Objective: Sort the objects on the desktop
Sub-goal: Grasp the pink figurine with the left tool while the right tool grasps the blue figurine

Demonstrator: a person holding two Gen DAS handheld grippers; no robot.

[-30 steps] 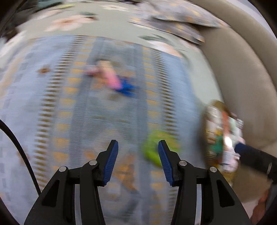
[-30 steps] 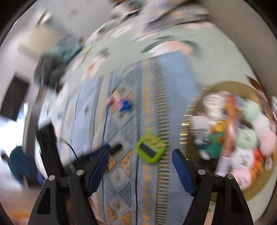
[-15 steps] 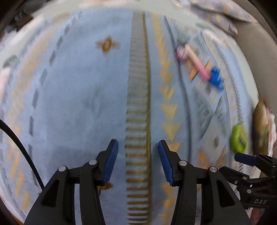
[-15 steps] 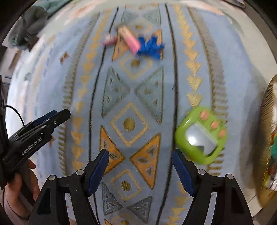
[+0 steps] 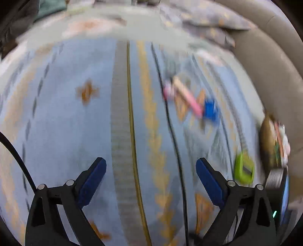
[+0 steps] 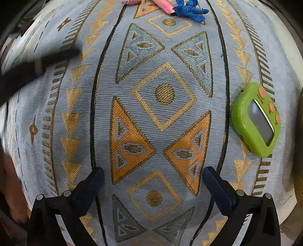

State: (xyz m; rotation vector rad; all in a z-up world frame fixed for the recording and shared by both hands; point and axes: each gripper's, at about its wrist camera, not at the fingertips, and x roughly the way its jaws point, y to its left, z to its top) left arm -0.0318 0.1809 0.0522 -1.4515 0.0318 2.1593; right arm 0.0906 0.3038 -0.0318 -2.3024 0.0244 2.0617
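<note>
Two wrist-camera views look down on a pale blue woven cloth patterned with gold and orange triangles and diamonds, spread over the bench. In the right wrist view, sharp and close, the right claw stands wide and released at the bottom of the frame, its jaws having just been opening, with only bare cloth between its blue pads. One green handheld timer with three pink buttons and a grey screen lies flat at the right edge of the frame, well to the right of that claw and apart from it. At the top edge lie one blue toy figure and one pink stick-shaped item, touching each other, with a second small pink thing just left of them, mostly cut off. A dark blurred shape crosses the upper left. The left wrist view is blurred: the left claw is likewise spread and released, its jaws having just been opening, nothing between them. The green timer sits lower right, just right of its right finger; the pink stick and blue figure lie upper right of centre. A golden-brown basket holding mixed items is at the right edge, beside a beige sofa with patterned cushions at top
</note>
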